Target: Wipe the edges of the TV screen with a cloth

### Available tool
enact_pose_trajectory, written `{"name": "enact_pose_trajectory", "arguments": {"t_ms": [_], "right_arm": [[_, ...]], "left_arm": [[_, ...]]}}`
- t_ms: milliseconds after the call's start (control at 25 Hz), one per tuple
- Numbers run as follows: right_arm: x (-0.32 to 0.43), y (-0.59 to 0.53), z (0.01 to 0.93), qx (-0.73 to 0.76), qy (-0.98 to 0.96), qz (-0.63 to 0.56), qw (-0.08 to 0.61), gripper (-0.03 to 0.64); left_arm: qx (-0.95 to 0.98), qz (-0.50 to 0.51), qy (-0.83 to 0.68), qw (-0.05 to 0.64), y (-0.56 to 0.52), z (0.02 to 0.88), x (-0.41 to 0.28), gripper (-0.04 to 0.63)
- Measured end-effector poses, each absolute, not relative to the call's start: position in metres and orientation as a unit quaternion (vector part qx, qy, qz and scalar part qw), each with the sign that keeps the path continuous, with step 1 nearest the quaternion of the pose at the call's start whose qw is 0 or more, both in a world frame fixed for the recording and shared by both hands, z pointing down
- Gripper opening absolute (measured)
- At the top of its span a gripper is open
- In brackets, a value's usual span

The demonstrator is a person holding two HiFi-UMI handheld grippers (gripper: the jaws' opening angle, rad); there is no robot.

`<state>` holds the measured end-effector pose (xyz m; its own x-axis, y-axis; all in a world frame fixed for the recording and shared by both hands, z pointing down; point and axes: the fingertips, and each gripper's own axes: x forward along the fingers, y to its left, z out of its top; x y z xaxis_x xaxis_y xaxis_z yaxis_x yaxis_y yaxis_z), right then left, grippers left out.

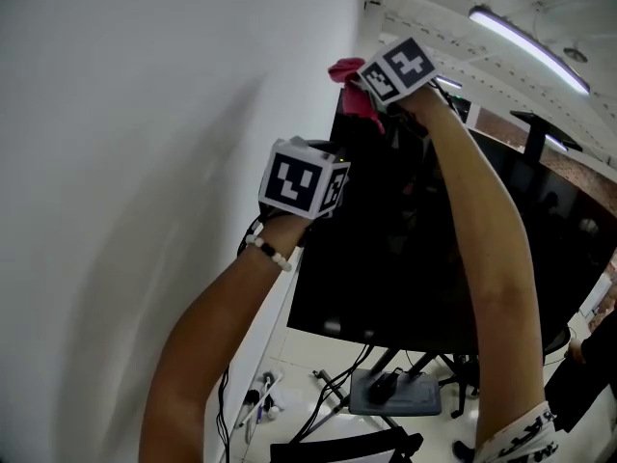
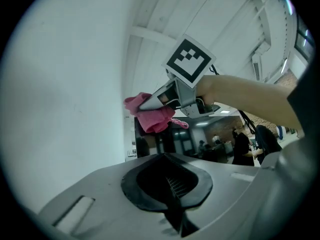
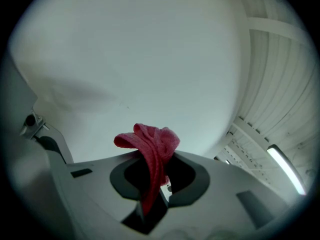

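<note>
Head view shows the right tool (image 1: pixel 359 87) pinching a pink cloth (image 1: pixel 349 102) at the top left corner of the dark TV screen (image 1: pixel 415 258), close beside a white wall (image 1: pixel 145 162). The left tool (image 2: pixel 172 194), jaws pressed together on nothing, sits lower by the screen's left edge. A strip light (image 1: pixel 525 46) runs overhead.

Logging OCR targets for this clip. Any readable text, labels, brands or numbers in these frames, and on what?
No readable text in any view.
Marker cubes: black-and-white square patterns only, no letters.
TV: no brand or label shows.
Cloth: plain pink, no tag seen.
Sleeve cuff: black-and-white print, too blurred to read.
</note>
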<state>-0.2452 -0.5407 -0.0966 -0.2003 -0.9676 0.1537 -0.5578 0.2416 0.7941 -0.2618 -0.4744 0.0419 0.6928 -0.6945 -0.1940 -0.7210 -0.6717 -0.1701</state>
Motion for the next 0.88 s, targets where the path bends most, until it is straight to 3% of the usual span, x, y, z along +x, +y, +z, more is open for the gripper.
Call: {"name": "enact_pose_trajectory", "arguments": {"t_ms": [440, 880], "right_arm": [[-0.145, -0.5, -0.091, 0.577, -0.677, -0.327, 0.318, 0.077], [0.012, -0.446, -0.094, 0.613, -0.662, -0.313, 0.296, 0.077]], "left_arm": [[-0.933, 0.062, 0.334, 0.12, -0.449, 0.031, -0.197, -0.005], [-0.941, 0.064, 0.312, 0.118, -0.408, 0.022, -0.046, -0.005]]}}
